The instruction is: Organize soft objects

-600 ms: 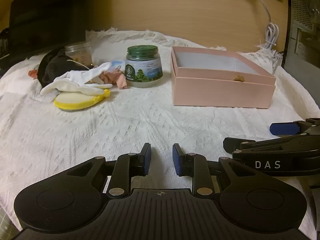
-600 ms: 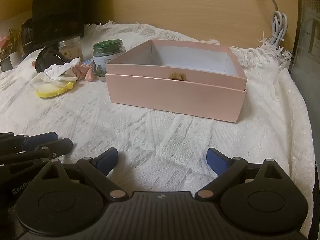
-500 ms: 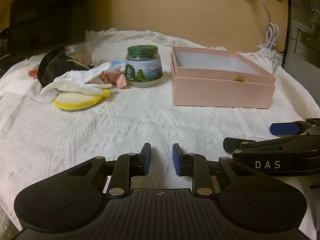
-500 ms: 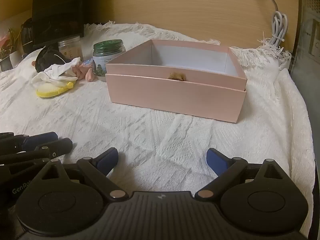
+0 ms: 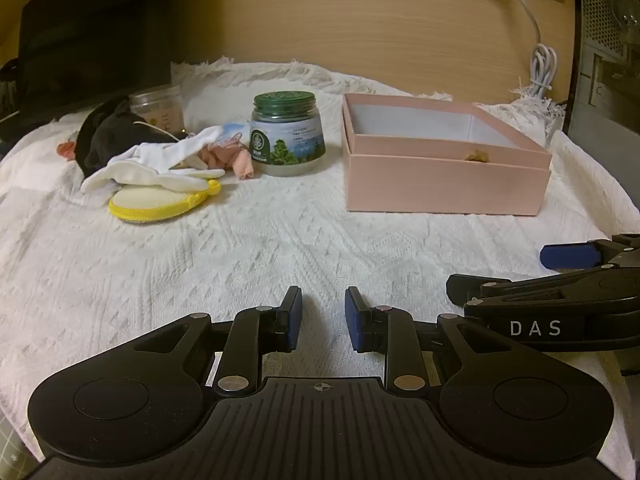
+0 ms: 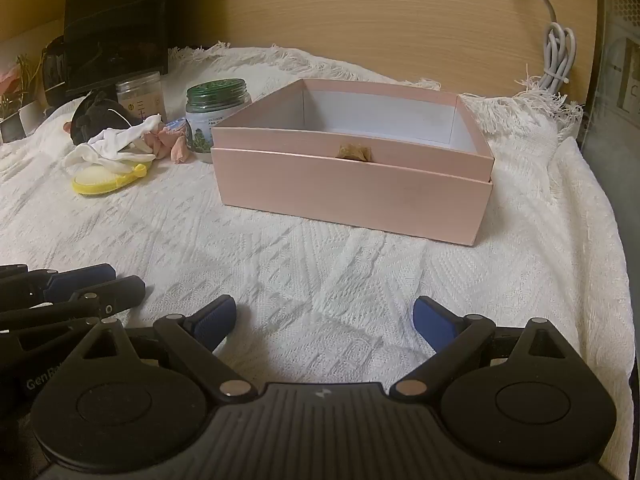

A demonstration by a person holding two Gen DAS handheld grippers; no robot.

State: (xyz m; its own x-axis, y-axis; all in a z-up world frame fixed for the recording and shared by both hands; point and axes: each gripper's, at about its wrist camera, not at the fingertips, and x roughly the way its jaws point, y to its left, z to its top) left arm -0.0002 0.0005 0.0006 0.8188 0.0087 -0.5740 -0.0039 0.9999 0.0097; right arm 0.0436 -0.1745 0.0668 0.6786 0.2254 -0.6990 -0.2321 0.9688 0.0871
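Note:
A pile of soft things lies at the far left: a black plush (image 5: 108,136), a white glove (image 5: 160,156), a yellow-rimmed pad (image 5: 152,202) and a pink cloth (image 5: 230,156). The pile also shows in the right wrist view (image 6: 116,148). An open pink box (image 5: 440,184) stands at the right, with a small tan thing (image 6: 353,151) peeking over its near wall. My left gripper (image 5: 323,312) hovers low over the cloth, jaws a narrow gap apart, empty. My right gripper (image 6: 324,320) is wide open and empty, in front of the box (image 6: 352,196).
A green-lidded jar (image 5: 286,136) stands between the pile and the box. A clear jar (image 5: 158,106) stands behind the plush. A white knitted cloth (image 5: 240,248) covers the table. A white cable (image 5: 542,68) hangs at the back right. A dark monitor (image 6: 116,28) stands at the back left.

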